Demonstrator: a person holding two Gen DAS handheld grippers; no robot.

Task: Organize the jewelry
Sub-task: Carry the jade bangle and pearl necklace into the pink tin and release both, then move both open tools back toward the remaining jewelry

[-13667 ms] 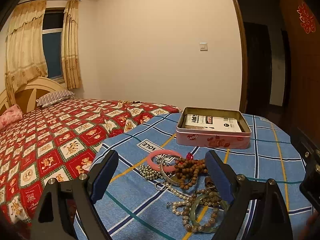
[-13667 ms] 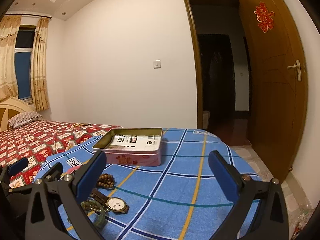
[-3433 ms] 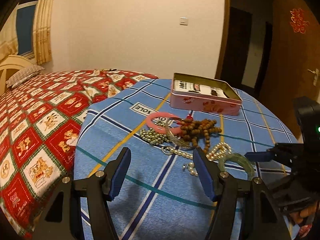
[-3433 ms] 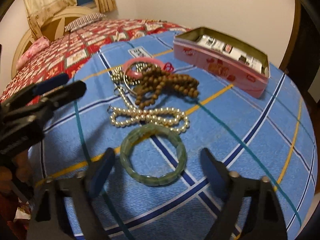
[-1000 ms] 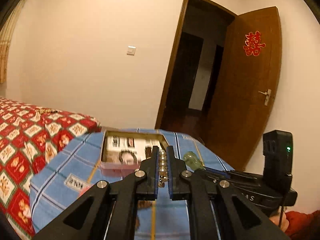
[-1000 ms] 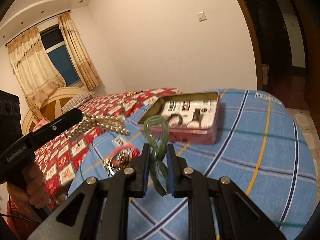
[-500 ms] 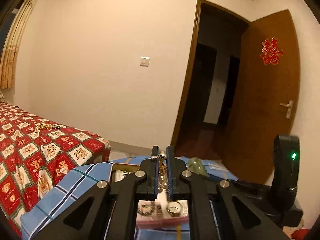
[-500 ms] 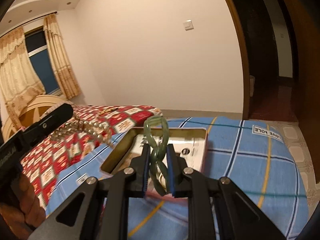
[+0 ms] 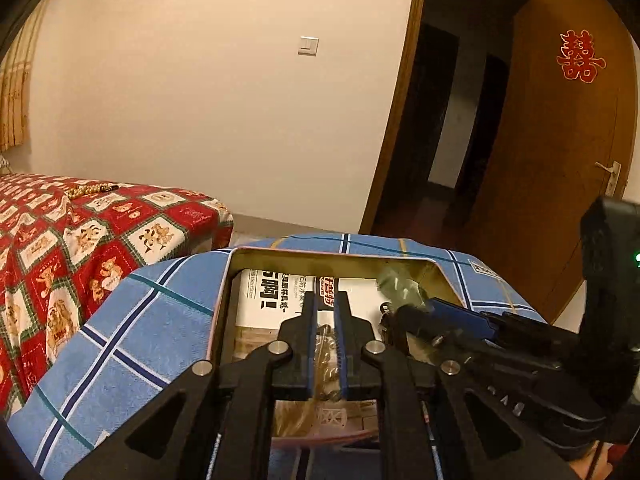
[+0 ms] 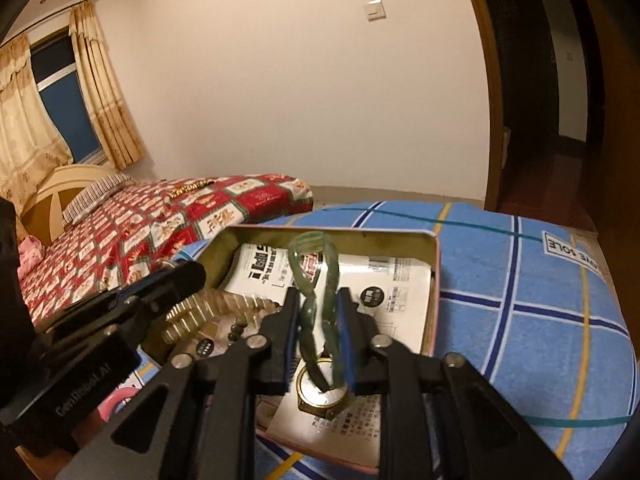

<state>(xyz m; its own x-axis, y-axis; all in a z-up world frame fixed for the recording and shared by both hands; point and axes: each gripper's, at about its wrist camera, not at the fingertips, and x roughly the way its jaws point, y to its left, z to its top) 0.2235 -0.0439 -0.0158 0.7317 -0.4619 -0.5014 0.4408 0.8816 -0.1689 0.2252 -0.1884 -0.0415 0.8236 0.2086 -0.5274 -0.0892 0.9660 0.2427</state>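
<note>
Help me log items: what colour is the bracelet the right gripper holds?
Translucent green bracelet, clearest in right wrist view.

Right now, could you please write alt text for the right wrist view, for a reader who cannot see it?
The right gripper pinches a green bangle upright over an open pink tin on a blue plaid cloth. A gold watch lies in the tin, and the left gripper holds a pearl strand over it.
</note>
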